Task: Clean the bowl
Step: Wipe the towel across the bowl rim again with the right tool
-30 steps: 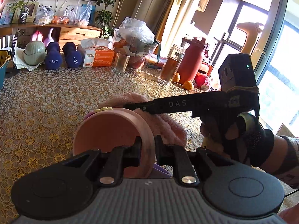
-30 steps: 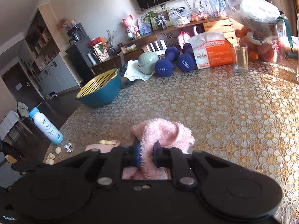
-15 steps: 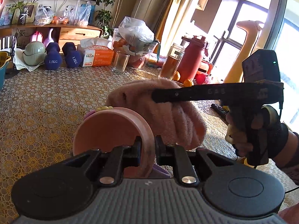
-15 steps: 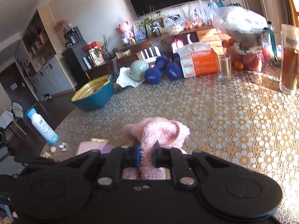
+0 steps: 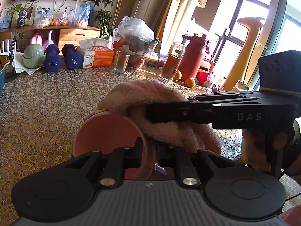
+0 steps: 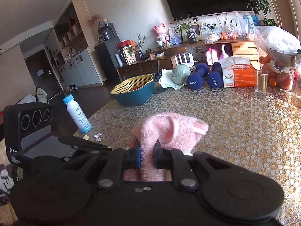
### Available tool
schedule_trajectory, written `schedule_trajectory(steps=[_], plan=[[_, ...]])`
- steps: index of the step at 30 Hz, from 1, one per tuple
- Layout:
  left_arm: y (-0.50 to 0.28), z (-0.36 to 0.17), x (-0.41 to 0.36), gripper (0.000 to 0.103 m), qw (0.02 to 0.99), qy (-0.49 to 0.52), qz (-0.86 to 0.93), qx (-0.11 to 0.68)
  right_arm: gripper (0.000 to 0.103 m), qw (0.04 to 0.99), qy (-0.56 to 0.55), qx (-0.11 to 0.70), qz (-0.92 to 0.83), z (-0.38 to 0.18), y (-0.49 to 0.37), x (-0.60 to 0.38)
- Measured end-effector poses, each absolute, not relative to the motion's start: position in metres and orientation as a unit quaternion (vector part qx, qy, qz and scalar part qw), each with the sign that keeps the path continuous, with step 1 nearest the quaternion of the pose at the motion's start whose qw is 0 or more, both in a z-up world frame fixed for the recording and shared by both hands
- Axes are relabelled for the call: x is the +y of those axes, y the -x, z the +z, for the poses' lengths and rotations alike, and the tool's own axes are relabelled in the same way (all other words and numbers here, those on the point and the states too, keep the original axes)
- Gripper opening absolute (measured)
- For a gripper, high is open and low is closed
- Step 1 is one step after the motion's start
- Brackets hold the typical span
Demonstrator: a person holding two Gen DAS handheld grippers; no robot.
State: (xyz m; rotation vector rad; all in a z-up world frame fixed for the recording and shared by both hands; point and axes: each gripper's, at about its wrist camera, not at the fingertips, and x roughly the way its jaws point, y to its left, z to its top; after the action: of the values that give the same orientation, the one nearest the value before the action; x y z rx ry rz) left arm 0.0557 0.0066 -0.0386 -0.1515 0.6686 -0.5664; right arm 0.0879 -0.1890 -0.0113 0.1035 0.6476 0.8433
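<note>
Moved: since a second ago I lifted my right claw (image 5: 150,113) with the pink fluffy cloth (image 5: 150,98) up from behind the pink bowl (image 5: 107,131) and onto its top edge; my left claw (image 5: 148,148) stayed put.
Left claw: clenched on the bowl's rim, one finger inside and one outside.
Right claw: clenched on a fold of the cloth.
Where the bowl is: tipped on its side just above the tabletop (image 5: 47,103), its open mouth facing left, close in front of my left camera.
Where the cloth is: draped over the bowl's top and right side, touching it.
How the bowl handles: I think it is light and stiff, maybe plastic, with a smooth wall that could slip. The rim is the good place to hold, and I hold it there.
How the cloth handles: soft and floppy, so it bends around the rim. A thick fold is best to pinch.
Next, I guess: push the cloth into the bowl and rub.
Watch out: the glass cup (image 5: 120,62) and the jar of brown drink (image 5: 171,64) stand farther back.
</note>
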Motion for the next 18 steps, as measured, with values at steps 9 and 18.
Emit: schedule_trajectory(steps=[9, 18], plan=[[-0.059, -0.037, 0.005, 0.014, 0.902, 0.062, -0.278, 0.326, 0.011, 0.871, -0.033, 0.316, 0.376, -0.014, -0.113, -0.177], [-0.067, -0.034, -0.001, 0.014, 0.900, 0.053, -0.282, 0.327, 0.012, 0.863, -0.061, 0.350, 0.358, -0.027, -0.146, -0.184]])
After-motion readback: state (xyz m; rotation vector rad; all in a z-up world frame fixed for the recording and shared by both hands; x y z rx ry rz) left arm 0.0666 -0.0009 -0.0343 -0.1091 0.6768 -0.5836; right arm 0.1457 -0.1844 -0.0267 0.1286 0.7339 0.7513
